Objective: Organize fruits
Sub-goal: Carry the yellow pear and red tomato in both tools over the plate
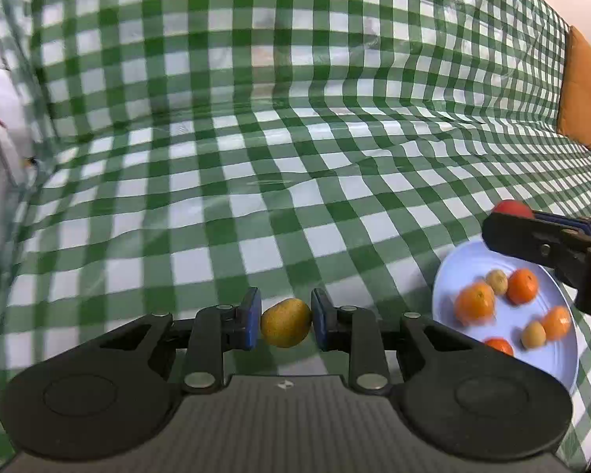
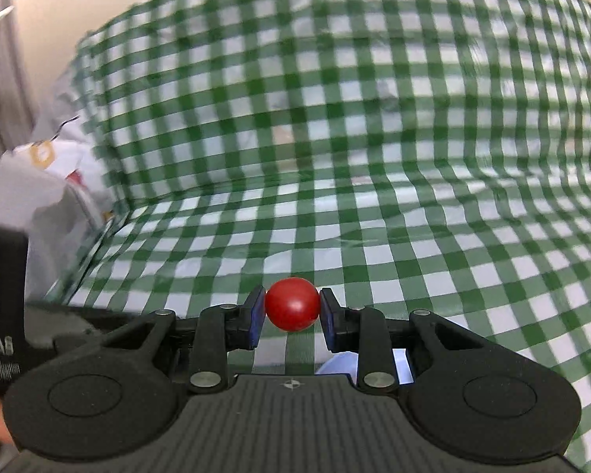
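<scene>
Two grippers, both loaded. Our left gripper (image 1: 286, 324) pinches a yellow fruit (image 1: 285, 322) btwn blue pads, held over the checked cloth (image 1: 256, 197), just left of the plate (image 1: 465, 260). Our right gripper (image 2: 291, 310) clamps a red fruit (image 2: 292, 304) above the plate's far edge. On plate: approx. four orange fruits (image 1: 475, 302) and two small yellowish ones (image 1: 497, 281), blurred. Orange cushion (image 1: 583, 90) far right.
</scene>
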Demonstrator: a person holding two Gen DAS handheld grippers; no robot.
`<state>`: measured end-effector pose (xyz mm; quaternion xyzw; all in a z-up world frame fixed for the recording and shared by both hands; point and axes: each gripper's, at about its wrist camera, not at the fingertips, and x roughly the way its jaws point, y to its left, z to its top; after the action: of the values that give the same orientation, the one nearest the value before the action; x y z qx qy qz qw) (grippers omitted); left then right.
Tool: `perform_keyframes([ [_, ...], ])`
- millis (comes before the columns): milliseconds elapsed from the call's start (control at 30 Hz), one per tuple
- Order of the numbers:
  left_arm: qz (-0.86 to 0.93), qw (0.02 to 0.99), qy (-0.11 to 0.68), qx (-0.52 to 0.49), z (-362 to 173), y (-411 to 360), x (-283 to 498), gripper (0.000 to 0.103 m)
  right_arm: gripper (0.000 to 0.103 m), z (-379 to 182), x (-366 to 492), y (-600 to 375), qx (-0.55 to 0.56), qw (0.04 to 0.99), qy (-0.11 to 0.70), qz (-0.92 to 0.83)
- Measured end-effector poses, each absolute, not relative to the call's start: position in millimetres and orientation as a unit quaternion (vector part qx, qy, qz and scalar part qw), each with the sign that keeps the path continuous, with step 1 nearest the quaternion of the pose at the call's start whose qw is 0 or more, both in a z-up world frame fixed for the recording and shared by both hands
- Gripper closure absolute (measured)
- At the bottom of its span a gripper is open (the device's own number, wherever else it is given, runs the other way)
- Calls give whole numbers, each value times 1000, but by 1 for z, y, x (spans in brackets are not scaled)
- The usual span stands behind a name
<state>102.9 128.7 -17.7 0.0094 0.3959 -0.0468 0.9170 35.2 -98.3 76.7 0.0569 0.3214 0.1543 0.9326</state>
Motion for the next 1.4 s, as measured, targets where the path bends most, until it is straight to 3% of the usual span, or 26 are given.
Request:
perform_keyframes([
  [500,-28,935,353,-7,32,120,-9,73,72,119,-52,-160,49,952,266,143],
  [1400,-43,934,353,-18,22,97,9,73,72,97,-30,-226,49,948,303,82],
])
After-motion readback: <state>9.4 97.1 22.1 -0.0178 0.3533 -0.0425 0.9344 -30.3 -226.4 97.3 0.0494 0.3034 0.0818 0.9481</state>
